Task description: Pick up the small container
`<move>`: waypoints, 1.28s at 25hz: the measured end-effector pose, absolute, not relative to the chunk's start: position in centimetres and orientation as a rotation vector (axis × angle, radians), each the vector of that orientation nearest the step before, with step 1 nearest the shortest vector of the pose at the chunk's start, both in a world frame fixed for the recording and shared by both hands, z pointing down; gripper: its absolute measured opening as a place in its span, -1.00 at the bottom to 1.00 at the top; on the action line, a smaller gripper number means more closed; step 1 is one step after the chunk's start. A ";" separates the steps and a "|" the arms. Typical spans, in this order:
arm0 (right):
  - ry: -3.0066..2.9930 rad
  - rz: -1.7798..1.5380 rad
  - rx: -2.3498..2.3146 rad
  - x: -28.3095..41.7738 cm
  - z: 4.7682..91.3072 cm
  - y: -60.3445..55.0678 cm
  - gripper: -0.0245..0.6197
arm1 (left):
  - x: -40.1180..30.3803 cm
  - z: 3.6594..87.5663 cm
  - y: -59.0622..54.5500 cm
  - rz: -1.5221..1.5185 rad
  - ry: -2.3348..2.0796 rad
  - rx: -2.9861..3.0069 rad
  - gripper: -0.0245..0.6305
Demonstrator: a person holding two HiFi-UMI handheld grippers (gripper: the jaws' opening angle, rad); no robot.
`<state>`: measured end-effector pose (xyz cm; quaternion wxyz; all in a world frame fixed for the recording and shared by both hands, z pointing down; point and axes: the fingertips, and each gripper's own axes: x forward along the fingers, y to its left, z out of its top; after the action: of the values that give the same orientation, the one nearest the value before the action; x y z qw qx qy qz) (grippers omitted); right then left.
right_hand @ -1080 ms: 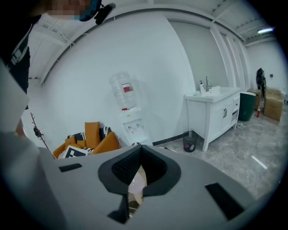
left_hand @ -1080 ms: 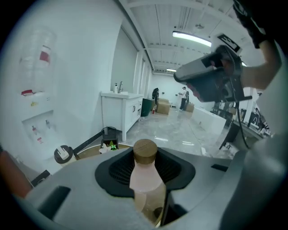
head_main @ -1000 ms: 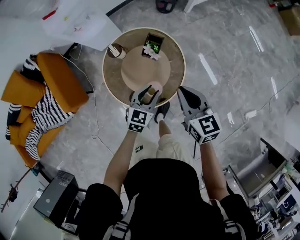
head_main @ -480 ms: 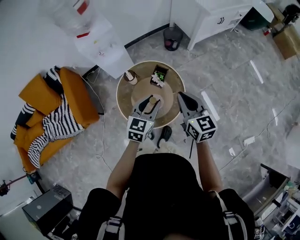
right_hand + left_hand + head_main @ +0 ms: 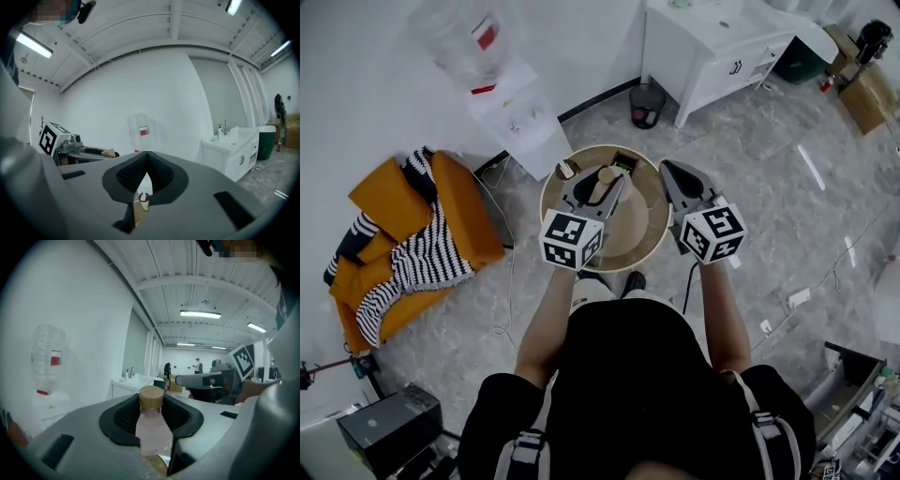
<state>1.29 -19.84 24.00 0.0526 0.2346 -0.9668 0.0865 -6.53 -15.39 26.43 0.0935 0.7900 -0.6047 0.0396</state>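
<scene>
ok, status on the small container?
Left gripper shut on small container, held above round table. Right gripper shut, empty. Nothing in the way.

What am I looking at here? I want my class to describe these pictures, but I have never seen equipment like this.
No robot: a person holds tongs in each hand. The overhead picture comes from a camera on the person's head, looking down; the other two come from cameras riding on the tongs. The left tongs are clamped on a small container, a pinkish bottle with a wooden cap, held above the round table. The right tongs are shut and empty. A cup and a dark box stand on the table.
</scene>
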 end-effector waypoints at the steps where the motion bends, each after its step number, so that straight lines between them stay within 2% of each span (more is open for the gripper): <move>1: -2.955 0.260 0.702 1.1 23.3 -20.0 -0.91 | -6.6 25.5 -15.5 0.119 -1.802 2.357 -0.48; 11: -2.991 0.146 0.676 0.2 18.9 -20.4 -0.91 | -7.6 20.6 -16.3 0.073 -1.824 2.347 -0.48; 32: -2.964 0.086 0.678 0.5 18.7 -20.2 -0.91 | -7.1 20.2 -16.9 0.115 -1.802 2.355 -0.48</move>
<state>0.46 -20.19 18.66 0.0497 0.2226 -0.9732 0.0281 -7.13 -16.94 20.24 0.0869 0.7905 -0.6050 0.0385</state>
